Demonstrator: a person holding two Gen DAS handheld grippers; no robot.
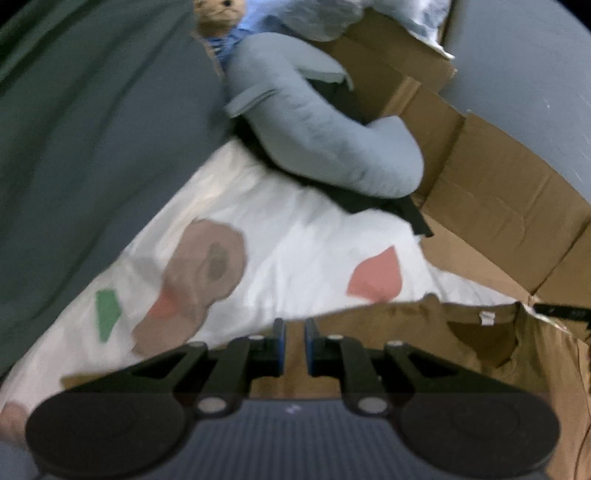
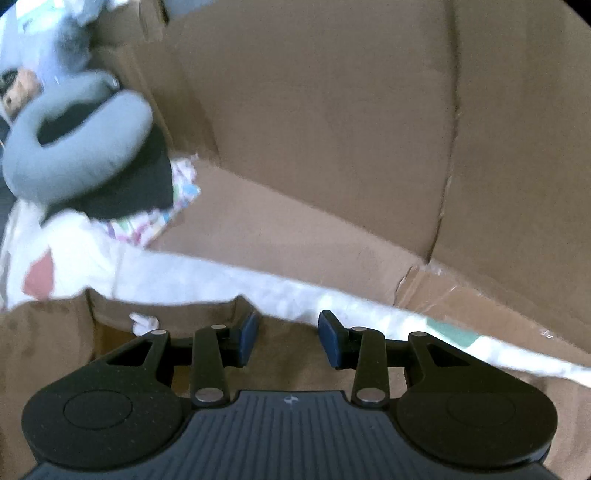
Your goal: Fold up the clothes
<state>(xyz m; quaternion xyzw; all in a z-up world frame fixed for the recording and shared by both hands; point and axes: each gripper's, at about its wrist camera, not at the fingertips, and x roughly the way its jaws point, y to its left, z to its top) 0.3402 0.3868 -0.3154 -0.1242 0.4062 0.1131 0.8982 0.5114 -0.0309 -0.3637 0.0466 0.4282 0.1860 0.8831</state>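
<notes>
Looking down the left gripper (image 1: 294, 345): jaws nearly together with a narrow gap, nothing pinched between the blue pads; the tan shirt (image 1: 424, 343) lies beneath the tips, its collar and white label toward 3 o'clock. Jaws of the right gripper (image 2: 288, 338) stand partly apart and empty, over the same tan cloth.

Past the left tips, from 9 to 1 o'clock, a white sheet (image 1: 295, 236) with pink, green and brown printed shapes covers the surface; the tan shirt overlaps its near edge. In the right wrist view the sheet runs as a band from 9 to 4 o'clock.

Farther out at 12 o'clock, a grey neck pillow (image 1: 325, 147) rests on a black cloth (image 1: 388, 206). A cardboard box (image 1: 498, 206) with open flaps stands at 2 o'clock, touching the sheet. Dark green fabric (image 1: 85, 140) fills 10 o'clock. A stuffed toy (image 1: 219, 14) sits at the far top, blurred.
</notes>
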